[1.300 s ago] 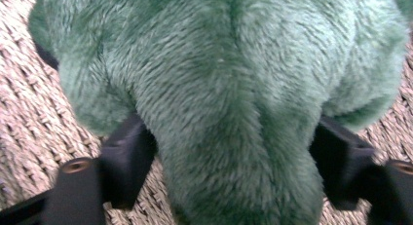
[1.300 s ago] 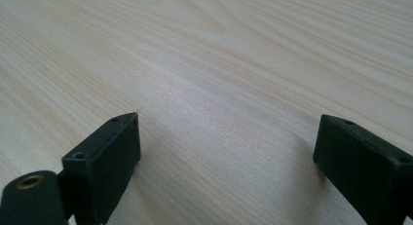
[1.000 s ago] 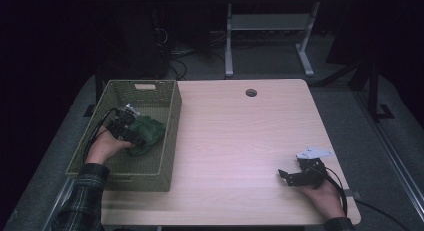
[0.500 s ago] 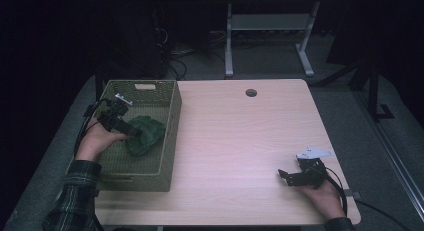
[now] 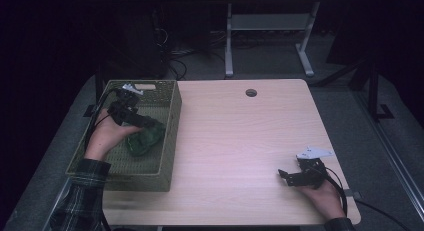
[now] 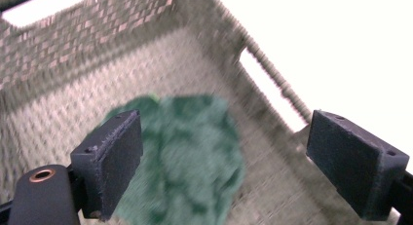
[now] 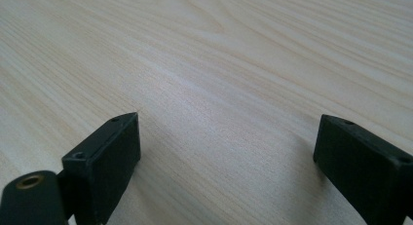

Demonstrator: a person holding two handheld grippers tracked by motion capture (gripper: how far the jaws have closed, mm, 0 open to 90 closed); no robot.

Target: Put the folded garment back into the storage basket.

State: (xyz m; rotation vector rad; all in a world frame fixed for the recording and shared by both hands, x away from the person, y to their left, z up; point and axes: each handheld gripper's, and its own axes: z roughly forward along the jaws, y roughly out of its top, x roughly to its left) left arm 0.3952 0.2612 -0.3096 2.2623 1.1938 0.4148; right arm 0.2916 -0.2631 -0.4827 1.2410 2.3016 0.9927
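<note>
A green cloth [image 6: 185, 152] lies in the woven basket [image 5: 172, 116] beneath spread left tongs [image 6: 229, 161].

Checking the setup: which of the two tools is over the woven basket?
The left tool, jaws open above the crumpled green cloth in the olive woven basket; the right tool rests on the light wooden table.

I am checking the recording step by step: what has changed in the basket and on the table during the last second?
The left tongs drew back toward the basket's far end and now stand open above the green cloth, which remains inside. The right tongs stayed resting open on the table.
</note>
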